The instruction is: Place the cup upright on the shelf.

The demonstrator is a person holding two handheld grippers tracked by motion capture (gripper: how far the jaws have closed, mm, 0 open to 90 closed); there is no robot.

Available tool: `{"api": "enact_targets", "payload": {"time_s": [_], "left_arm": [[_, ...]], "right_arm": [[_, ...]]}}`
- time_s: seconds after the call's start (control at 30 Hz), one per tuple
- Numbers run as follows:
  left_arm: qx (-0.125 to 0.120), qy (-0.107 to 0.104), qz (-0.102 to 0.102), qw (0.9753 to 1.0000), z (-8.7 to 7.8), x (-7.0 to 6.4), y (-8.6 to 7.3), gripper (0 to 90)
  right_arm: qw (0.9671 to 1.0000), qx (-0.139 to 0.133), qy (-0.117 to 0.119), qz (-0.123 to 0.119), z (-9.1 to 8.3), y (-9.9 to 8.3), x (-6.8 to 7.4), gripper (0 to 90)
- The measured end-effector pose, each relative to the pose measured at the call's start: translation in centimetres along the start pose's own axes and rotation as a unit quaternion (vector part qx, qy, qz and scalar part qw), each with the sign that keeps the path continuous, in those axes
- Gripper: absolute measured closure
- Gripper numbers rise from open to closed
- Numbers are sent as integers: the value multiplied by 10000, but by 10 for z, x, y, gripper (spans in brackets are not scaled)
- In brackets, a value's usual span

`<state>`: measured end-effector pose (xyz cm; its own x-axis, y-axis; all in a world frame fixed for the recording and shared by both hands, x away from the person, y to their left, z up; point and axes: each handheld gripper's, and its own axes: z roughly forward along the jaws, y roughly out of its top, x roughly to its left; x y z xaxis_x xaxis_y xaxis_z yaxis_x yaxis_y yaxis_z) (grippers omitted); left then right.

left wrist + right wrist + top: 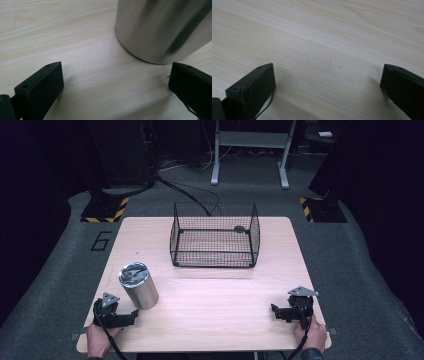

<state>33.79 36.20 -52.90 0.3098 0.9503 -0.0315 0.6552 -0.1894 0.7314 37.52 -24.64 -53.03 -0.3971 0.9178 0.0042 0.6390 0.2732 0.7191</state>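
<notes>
Lower left of the high view, the left gripper point(134, 312) sits fingers wide beside the steel tumbler point(138, 285); an off-centre approach could tip it. Right gripper point(274, 309) fingers wide, empty.

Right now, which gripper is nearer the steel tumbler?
Left. The left gripper sits just short of the steel tumbler, jaws open toward it; the right gripper rests across the table.
</notes>
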Motion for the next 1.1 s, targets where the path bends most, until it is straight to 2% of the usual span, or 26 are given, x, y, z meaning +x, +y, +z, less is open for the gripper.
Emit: {"api": "enact_targets", "payload": {"time_s": [0.03, 0.07, 0.1, 0.37, 0.57, 0.73, 0.87, 1.1], "left_arm": [[6, -37, 9, 10000, -3, 0, 1, 0], [-93, -66, -66, 9999, -4, -1, 2, 0], [-103, -86, -27, 9999, -7, 0, 3, 0], [-422, -298, -122, 9986, -25, -6, 12, 0], [-586, -446, -26, 9973, -33, -12, 21, 0], [-747, -472, -36, 9961, -38, -17, 27, 0], [-938, -525, -78, 9942, -44, -18, 36, 0], [-1100, -512, -7, 9926, -46, -23, 47, 0]], "right_arm": [[10000, 2, 0, 0, 0, 0, 0, 0], [10000, -1, 0, -1, 0, 0, 0, 0], [10000, 1, 1, 0, 0, 0, 0, 0], [10000, 1, 0, 1, 0, 0, 0, 0], [10000, 0, 1, 1, 0, 0, 0, 0], [10000, 1, 1, 0, 0, 0, 0, 0], [10000, 0, 1, 1, 0, 0, 0, 0], [10000, 1, 1, -1, 0, 0, 0, 0]]}}
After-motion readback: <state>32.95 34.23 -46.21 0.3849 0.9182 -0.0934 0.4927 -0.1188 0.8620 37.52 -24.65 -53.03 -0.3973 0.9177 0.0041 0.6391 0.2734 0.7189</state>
